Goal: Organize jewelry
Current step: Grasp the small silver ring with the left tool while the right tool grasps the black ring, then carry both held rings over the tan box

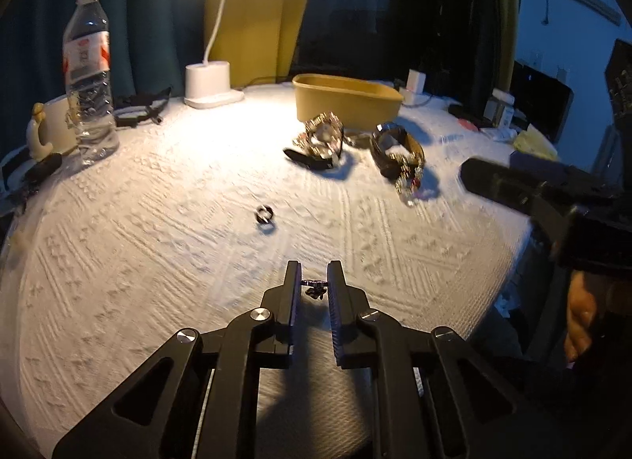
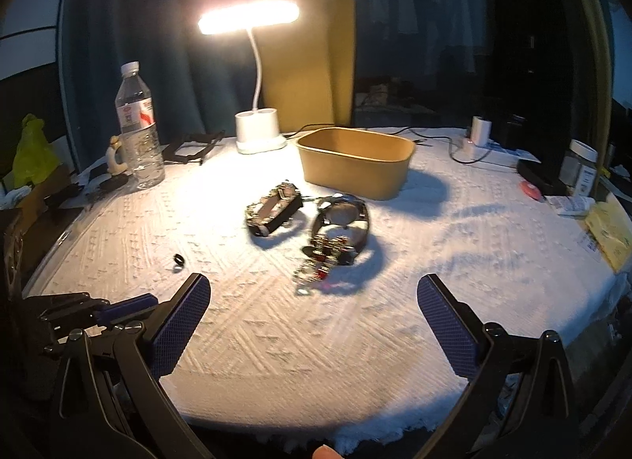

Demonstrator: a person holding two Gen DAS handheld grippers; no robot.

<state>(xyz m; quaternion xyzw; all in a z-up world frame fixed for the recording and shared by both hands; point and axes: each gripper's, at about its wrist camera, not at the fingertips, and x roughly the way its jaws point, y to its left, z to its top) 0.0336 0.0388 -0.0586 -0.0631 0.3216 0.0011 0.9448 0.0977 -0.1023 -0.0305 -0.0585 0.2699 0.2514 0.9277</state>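
Left wrist view: your left tongs [image 1: 314, 283] pinch a small dark ornament [image 1: 315, 288], probably an earring. A ring [image 1: 264, 214] lies loose on the tabletop [image 1: 158, 222].

Right wrist view: your right tongs [image 2: 314, 299] are spread, holding nothing. The yellow box [image 2: 355, 160] looks empty; both bracelet piles [image 2: 308, 222] remain outside. Barely started.

A round table [image 2: 395, 340] under a white embossed cloth [image 2: 276, 348] fills the near view, lit warmly by a white desk lamp [image 2: 258, 135] whose glowing bar head hangs over the far edge. Behind it fall dark teal curtains [image 2: 158, 44] with a mustard-yellow panel [image 2: 304, 64] between them, and the room beyond on the right is dim and bluish. A water bottle [image 2: 138, 127] stands at the table's left edge, and a dark monitor [image 1: 541, 99] sits far right.
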